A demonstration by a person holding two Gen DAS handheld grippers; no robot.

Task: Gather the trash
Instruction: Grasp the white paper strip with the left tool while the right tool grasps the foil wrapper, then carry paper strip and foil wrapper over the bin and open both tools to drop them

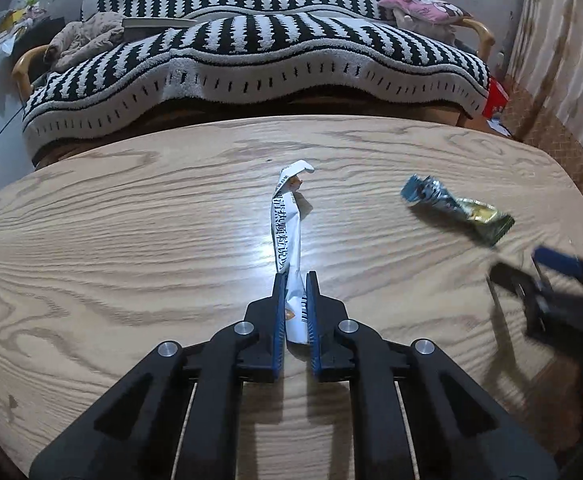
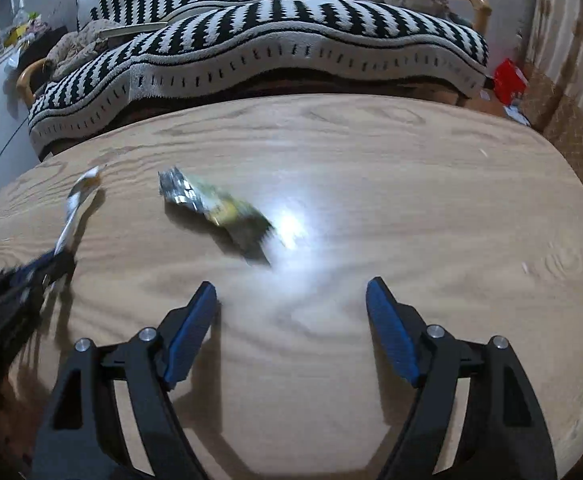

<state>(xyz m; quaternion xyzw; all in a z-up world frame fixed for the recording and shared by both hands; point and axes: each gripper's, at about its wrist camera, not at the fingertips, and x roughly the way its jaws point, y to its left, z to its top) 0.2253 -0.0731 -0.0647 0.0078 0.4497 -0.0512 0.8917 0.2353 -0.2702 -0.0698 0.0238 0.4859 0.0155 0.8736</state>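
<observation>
L wrist view: left gripper (image 1: 295,280) clamped on white wrapper (image 1: 287,224), frame centre, on wooden table (image 1: 131,220). Foil wrapper (image 1: 457,210) right of centre.
R wrist view: right gripper (image 2: 291,290) fingers apart, nothing between; foil wrapper (image 2: 215,208) centre-left.

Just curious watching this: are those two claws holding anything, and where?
The left gripper pinches the white paper wrapper at its near end. The right gripper holds nothing.
</observation>
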